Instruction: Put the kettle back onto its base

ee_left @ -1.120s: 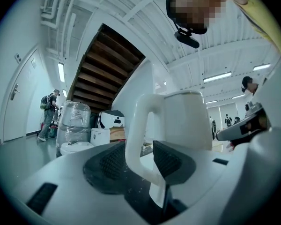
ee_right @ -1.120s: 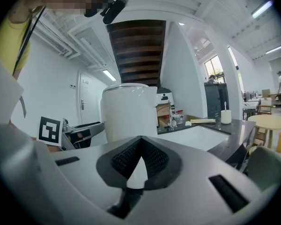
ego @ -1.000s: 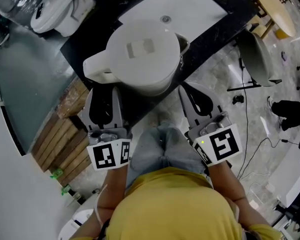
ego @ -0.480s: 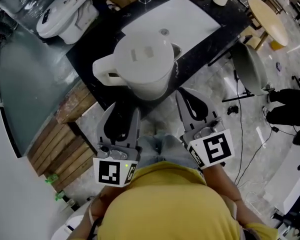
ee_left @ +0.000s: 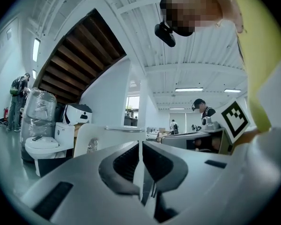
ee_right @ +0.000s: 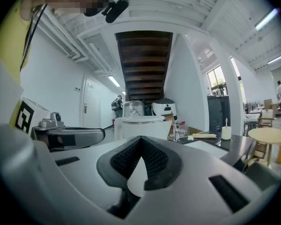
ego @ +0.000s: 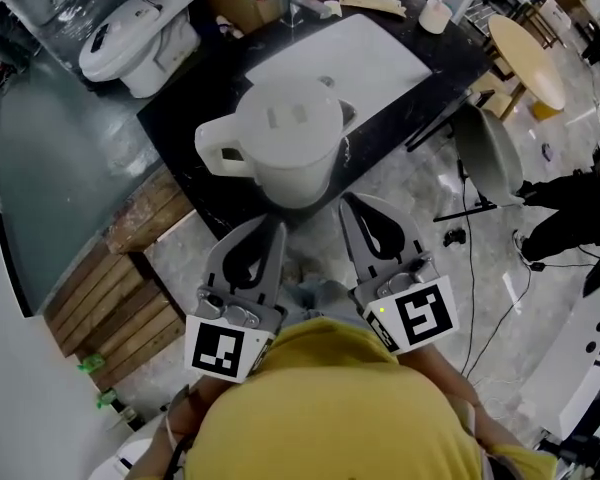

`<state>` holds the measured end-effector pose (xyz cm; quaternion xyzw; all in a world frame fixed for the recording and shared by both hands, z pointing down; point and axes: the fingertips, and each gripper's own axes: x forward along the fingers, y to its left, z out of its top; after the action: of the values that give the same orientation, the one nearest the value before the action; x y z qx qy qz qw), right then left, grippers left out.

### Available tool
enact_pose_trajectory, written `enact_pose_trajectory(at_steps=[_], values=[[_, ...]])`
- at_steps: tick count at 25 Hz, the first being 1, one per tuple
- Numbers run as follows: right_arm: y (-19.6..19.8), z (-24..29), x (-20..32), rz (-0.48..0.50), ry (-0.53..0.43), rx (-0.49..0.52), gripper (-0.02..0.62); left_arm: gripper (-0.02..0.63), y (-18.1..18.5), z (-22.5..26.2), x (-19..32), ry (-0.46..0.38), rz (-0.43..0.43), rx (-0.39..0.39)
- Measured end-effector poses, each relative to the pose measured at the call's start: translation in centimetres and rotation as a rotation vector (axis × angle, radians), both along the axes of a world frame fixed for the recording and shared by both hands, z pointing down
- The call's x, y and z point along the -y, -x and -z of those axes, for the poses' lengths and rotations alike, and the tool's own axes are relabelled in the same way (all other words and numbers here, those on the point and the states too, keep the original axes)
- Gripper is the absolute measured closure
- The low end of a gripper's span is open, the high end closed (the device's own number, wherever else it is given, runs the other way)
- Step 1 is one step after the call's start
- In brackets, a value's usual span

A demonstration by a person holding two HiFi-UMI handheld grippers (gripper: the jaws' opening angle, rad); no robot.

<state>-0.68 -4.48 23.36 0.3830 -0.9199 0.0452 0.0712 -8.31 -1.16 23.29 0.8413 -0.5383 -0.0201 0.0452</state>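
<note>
Plainly both are empty: the left gripper has just been closing to a bare slit, and the right gripper has its jaws together. Just ahead, the white kettle stands on the black counter. It is probably rigid, slick and heavy if full, so best held by its handle.
</note>
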Motion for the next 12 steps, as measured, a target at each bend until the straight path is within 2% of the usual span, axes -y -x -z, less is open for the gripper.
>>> enact_pose_trajectory(at_steps=[3,12], values=[[0.6,0.5,-0.6,0.021,-0.004,0.0,0.58,0.595,-0.5,1.1,0.2,-0.01,-0.017,-0.029],[1.5,1.5,-1.8,0.087,0.011,-0.002,0.58,0.597,-2.8,2.3,-0.1,0.021,-0.108,-0.095]])
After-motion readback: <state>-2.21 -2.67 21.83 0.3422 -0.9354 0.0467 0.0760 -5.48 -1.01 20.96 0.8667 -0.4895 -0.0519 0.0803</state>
